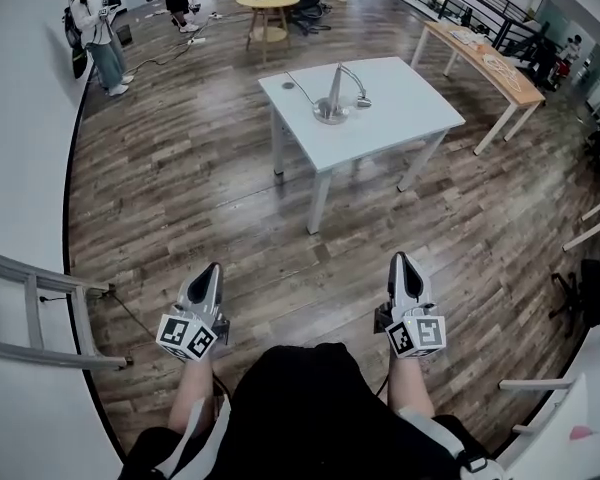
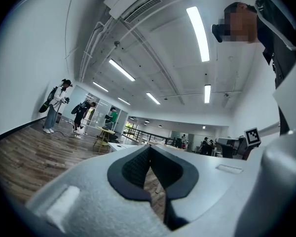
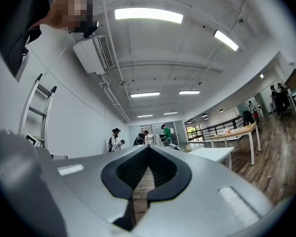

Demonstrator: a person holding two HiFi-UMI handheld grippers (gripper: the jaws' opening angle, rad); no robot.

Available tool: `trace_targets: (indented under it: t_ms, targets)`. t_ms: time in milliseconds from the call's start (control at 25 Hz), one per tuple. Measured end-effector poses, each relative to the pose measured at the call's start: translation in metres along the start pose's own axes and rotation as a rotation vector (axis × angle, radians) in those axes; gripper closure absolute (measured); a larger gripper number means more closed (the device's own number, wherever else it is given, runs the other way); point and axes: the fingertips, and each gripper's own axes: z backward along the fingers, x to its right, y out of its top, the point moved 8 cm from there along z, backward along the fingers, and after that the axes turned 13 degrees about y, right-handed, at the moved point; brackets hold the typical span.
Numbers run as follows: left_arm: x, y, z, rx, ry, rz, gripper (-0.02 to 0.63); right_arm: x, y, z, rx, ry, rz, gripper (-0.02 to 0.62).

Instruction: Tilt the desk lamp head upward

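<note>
A silver desk lamp [image 1: 336, 95] stands on a white table [image 1: 400, 103] well ahead of me in the head view, its arm leaning and its head [image 1: 363, 101] hanging low to the right. My left gripper [image 1: 212, 272] and right gripper [image 1: 403, 263] are held low near my body, far short of the table. Both are shut with nothing between the jaws. In the left gripper view the left gripper [image 2: 149, 149] points along the room towards the white table [image 2: 119, 145]. The right gripper [image 3: 149, 149] does the same, with the white table [image 3: 213, 153] to its right.
A ladder [image 1: 30, 313] lies at my left by the white wall. A long wooden desk [image 1: 485, 58] and a railing stand at the far right, a round wooden table [image 1: 267, 0] at the back. People [image 1: 92, 28] stand by the far wall. Wooden floor [image 1: 200, 178] separates me from the table.
</note>
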Motion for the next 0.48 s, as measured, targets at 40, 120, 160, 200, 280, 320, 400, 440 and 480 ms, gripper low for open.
trace_targets:
  t_ms: [40,120,160,200,280,320,400,440,480]
  targets:
    - [-0.002,-0.002,-0.001,-0.001,0.004,0.004,0.614,0.0,-0.001,-0.002,-0.004,0.003,-0.001,0.591]
    - [-0.004,-0.003,-0.004,-0.008,0.006,0.007,0.614,0.002,-0.004,-0.006,-0.011,0.006,-0.006,0.591]
    - [-0.004,-0.004,-0.007,-0.012,0.005,0.005,0.614,0.003,-0.005,-0.009,-0.014,0.008,-0.009,0.591]
    - [-0.003,-0.006,-0.01,-0.014,0.005,0.004,0.614,0.006,-0.007,-0.012,-0.018,0.012,-0.011,0.591]
    - [-0.003,-0.009,-0.017,-0.015,0.007,0.002,0.614,0.012,-0.012,-0.021,-0.022,0.023,-0.013,0.591]
    - [-0.003,-0.011,-0.023,-0.013,0.011,0.001,0.614,0.017,-0.014,-0.027,-0.021,0.027,-0.016,0.591]
    - [-0.002,-0.011,-0.037,-0.013,0.027,0.0,0.613,0.032,-0.02,-0.041,-0.019,0.032,-0.029,0.591]
    - [-0.001,-0.01,-0.045,-0.014,0.036,0.0,0.614,0.04,-0.022,-0.049,-0.017,0.035,-0.035,0.591]
    - [0.0,-0.008,-0.054,-0.012,0.042,-0.002,0.614,0.048,-0.022,-0.057,-0.012,0.038,-0.037,0.591]
